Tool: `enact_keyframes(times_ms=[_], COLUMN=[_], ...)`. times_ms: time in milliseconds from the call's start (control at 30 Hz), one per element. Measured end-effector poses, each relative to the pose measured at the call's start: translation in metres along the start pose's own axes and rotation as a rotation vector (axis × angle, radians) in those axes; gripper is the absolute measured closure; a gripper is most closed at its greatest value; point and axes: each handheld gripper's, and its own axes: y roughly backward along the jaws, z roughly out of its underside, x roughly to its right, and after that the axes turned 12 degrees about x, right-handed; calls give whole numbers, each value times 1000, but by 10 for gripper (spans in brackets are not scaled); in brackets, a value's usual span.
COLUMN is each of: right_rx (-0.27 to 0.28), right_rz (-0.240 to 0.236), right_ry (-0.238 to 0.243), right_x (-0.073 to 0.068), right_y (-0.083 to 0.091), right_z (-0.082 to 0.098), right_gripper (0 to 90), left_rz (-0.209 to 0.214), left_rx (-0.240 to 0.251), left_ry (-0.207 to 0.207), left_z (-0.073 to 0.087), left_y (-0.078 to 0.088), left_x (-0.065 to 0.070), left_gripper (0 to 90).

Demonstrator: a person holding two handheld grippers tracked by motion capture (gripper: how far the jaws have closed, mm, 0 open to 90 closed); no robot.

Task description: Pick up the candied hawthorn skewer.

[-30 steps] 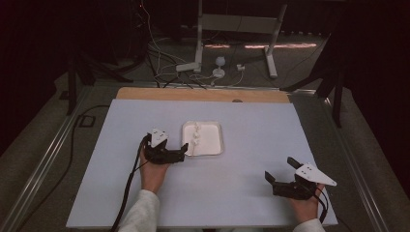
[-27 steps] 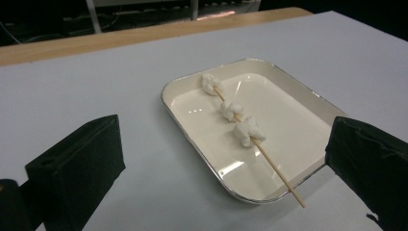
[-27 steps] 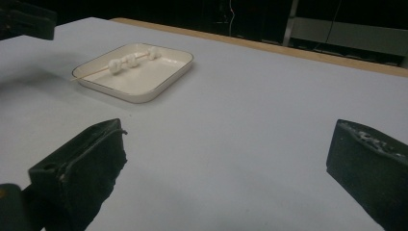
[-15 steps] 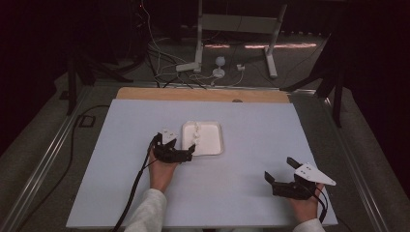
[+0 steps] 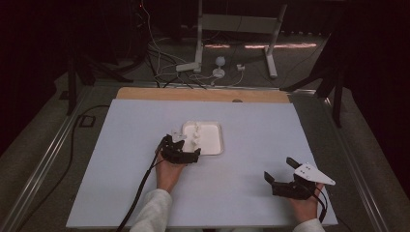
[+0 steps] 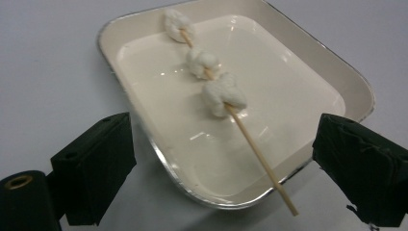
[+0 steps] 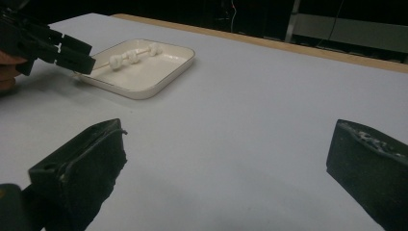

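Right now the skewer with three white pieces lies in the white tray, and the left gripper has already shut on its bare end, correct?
Not quite. The skewer with three white pieces does lie in the white tray, but the left gripper is open: in the left gripper view its fingers stand wide apart on either side of the stick's bare end, touching nothing.

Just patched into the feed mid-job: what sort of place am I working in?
Probably a lab or recording studio rather than a kitchen: a white-covered table in a dark room, loose cables and a metal stand on the floor behind, and one white tray holding a marshmallow skewer.
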Motion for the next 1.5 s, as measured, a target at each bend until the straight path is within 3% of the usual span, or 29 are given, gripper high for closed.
enact_keyframes(times_ms=[133,167,300,433,533,700,1067,1167,1500], right_rx=[-1,-2,-3,-6,-11,-11,-13,-14,-13], right_rz=[0,0,1,-1,-2,0,-3,-4,-4], right_ry=[0,0,-2,1,0,-6,-6,-3,-7], right_x=[0,0,0,0,0,1,1,1,1], right_y=[0,0,0,-1,-1,0,0,0,0], right_z=[0,0,0,0,0,1,1,1,1], right_gripper=[0,0,0,0,0,0,0,0,0], left_rz=[-36,-51,-45,-5,-20,-49,-82,-87,-38], left_rx=[-14,-8,5,-48,-72,-90,-103,-112,-81], left_ry=[-26,-31,-40,-30,-22,-59,-56,-50,-18], left_z=[-2,-3,-7,-6,-4,-5,-7,-7,-11], left_y=[-3,-2,1,-4,-8,-6,-4,-3,3], left_x=[6,6,8,12,10,4,-2,-1,2], left_gripper=[98,150,298,470,567,690,782,859,898])
